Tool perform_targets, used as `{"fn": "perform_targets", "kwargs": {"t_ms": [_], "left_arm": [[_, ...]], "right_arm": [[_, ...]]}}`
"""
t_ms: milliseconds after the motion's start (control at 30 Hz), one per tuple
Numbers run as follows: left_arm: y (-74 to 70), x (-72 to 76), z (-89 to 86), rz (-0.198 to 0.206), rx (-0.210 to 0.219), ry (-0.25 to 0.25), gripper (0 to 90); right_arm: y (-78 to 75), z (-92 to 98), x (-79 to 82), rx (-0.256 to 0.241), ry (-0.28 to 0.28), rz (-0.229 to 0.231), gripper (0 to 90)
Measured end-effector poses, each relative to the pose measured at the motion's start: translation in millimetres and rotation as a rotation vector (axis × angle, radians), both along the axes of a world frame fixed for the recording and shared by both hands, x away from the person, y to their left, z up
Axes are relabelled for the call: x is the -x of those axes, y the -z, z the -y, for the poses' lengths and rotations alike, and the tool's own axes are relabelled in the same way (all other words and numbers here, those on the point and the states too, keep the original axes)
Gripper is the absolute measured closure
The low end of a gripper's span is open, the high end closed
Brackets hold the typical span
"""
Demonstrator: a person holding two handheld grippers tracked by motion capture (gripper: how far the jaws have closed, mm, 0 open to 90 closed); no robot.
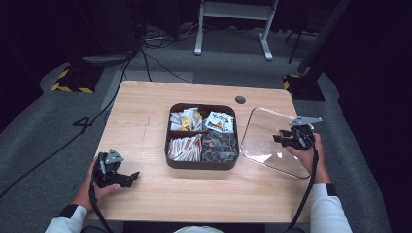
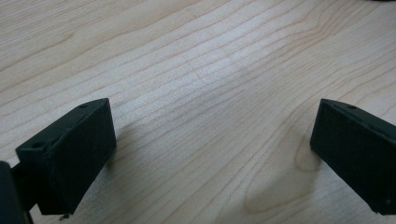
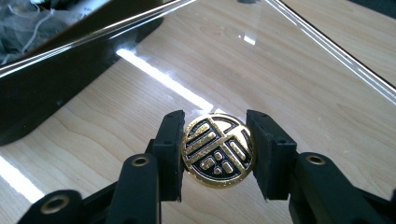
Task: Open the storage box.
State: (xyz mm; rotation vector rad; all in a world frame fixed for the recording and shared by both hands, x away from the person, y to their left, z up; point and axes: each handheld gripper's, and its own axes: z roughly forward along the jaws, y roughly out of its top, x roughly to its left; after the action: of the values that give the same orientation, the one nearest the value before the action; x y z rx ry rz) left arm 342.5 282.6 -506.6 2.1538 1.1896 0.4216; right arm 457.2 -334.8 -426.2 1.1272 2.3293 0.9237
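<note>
Between the jaws of the right gripper [image 3: 217,151] sits the round black-and-gold knob [image 3: 218,150] of the clear lid [image 1: 272,138], pinched on its two opposite sides with both pads pressed against its rim. The knob stands at the lid's middle, and the lid itself lies flat on the table [image 1: 145,111], just right of the dark four-part tray [image 1: 202,165] and nearly touching it (one edge seems to overhang the table's right side). So the tray lies to the left of the closed jaws, and any carry of the lid would likely go that way, across a short gap. The tray's compartments hold packets and sachets. The left gripper [image 1: 127,177] rests well apart near the table's front left corner, its jaws spread wide over bare wood, holding nothing.
</note>
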Motion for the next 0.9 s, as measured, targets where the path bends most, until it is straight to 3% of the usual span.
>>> {"fn": "perform_targets", "kwargs": {"t_ms": [900], "left_arm": [[0.0,-0.1,0.0,0.001,0.0,0.0,0.5]], "right_arm": [[40.9,-8.4,-15.4,0.071,-0.03,-0.082,59.4]]}}
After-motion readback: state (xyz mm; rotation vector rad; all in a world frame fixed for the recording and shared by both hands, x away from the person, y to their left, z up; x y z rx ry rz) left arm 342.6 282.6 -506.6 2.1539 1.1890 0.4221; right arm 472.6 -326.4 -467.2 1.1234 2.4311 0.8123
